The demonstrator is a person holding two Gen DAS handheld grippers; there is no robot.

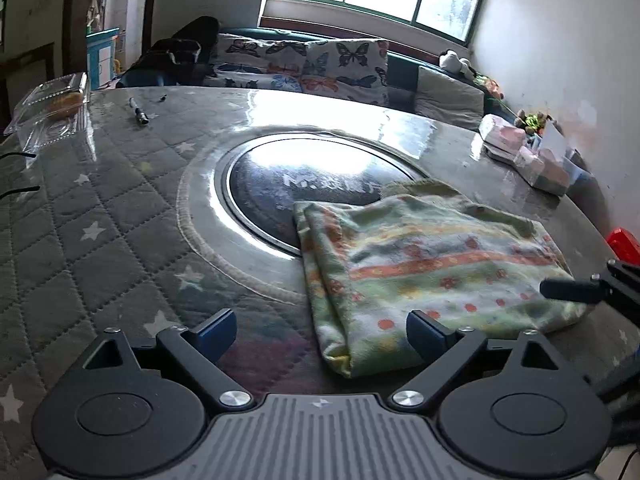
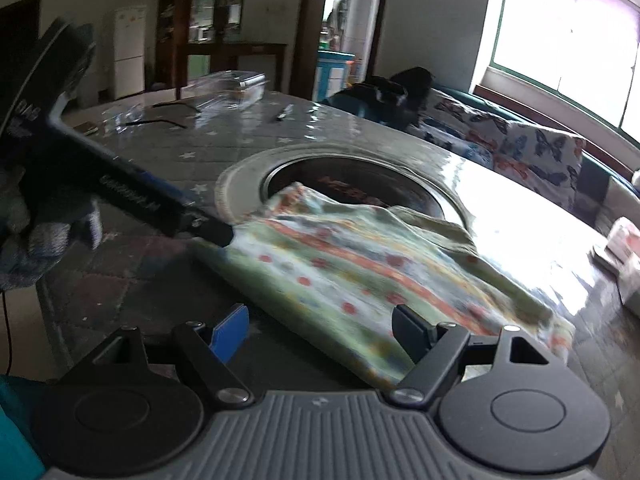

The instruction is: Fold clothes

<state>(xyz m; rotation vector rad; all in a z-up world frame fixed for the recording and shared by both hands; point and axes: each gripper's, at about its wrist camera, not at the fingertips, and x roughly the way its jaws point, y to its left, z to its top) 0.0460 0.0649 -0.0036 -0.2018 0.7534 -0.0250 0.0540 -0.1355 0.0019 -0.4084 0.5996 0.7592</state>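
A folded cloth with green, orange and white floral stripes [image 1: 432, 268] lies on the glass-topped table, partly over the round dark hotplate [image 1: 276, 184]. My left gripper [image 1: 322, 334] is open and empty, low over the table at the cloth's near left corner. The right gripper's fingertip [image 1: 560, 290] shows at the cloth's right edge. In the right wrist view the cloth [image 2: 360, 272] lies ahead; my right gripper [image 2: 320, 334] is open at its near edge. The left gripper [image 2: 208, 232] touches the cloth's left side there.
The table [image 1: 100, 216] has a grey quilted star-pattern cover under glass. A clear plastic box [image 1: 52, 108] and a pen [image 1: 138, 114] lie far left. Packets and boxes [image 1: 520, 148] sit far right. A sofa with butterfly cushions [image 1: 304, 64] stands behind the table.
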